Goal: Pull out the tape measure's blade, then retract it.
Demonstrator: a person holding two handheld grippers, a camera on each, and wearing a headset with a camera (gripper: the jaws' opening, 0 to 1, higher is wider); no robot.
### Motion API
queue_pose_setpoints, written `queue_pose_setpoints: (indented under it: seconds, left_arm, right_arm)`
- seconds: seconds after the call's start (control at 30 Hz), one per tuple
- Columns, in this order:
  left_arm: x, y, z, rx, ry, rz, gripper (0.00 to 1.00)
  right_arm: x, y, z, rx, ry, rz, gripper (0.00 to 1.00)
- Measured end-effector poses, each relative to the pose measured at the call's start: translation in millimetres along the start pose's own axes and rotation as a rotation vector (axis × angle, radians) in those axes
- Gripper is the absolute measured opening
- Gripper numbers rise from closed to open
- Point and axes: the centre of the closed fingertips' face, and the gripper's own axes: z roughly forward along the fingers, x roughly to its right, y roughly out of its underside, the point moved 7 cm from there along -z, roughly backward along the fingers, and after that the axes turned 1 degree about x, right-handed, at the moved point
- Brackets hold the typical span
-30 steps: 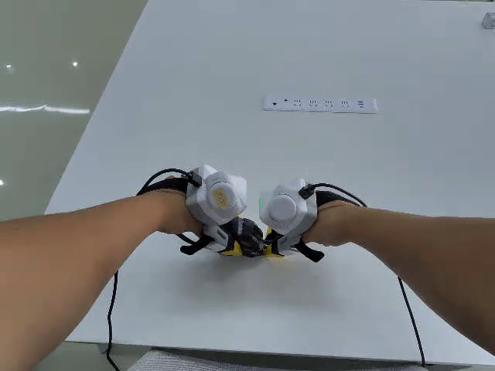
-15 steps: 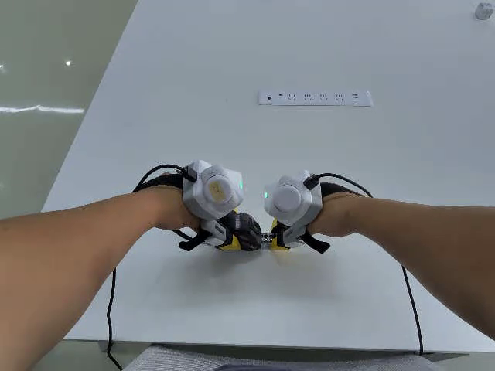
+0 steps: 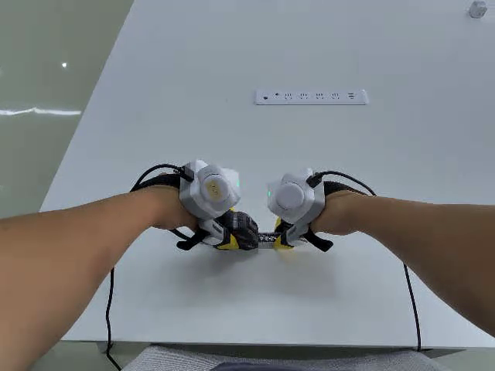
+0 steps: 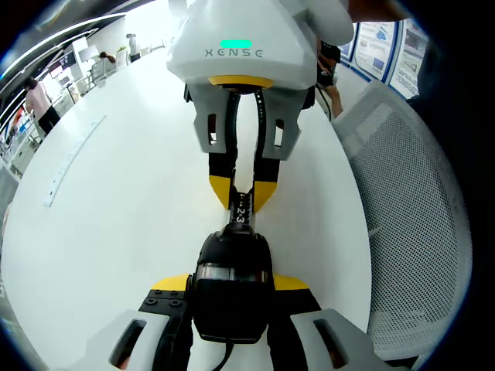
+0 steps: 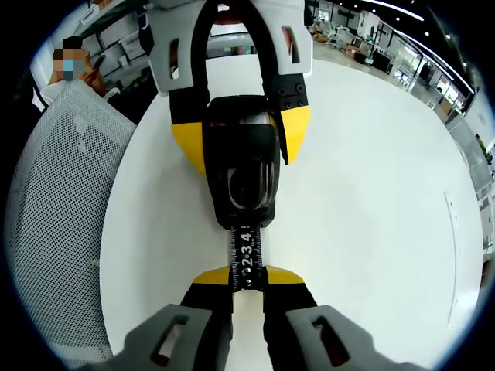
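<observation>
The left gripper point(image 4: 232, 283) has its jaws clamped on the black tape measure case point(image 5: 246, 166), low over the white bench point(image 3: 309, 46). The right gripper point(image 5: 247, 276) pinches the short drawn-out blade point(image 4: 240, 215) in its jaws, near the case.

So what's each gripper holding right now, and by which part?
The left gripper grips the tape measure by its black case; the right gripper pinches the blade near its end.

tape measure point(image 5: 241, 174): black case | blade point(image 5: 247, 259): dark, numbered, short length out

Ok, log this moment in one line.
left gripper: shut on black-and-yellow tape measure | right gripper: shut on black numbered blade | blade: short length out
</observation>
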Motion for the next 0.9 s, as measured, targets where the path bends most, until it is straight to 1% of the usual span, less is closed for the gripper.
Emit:
queue_pose_setpoints:
  seconds: [0.37,0.9]
  left_arm:
    - [1.3,-0.4,-0.6,0.000,-0.003,-0.002,0.34]
    - [1.0,0.0,0.8,0.005,-0.005,-0.011,0.34]
  right_arm:
    - [0.3,6.8,-3.4,-0.021,0.003,-0.002,0.13]
    - [0.6,12.1,-6.1,-0.034,-0.003,-0.004,0.13]
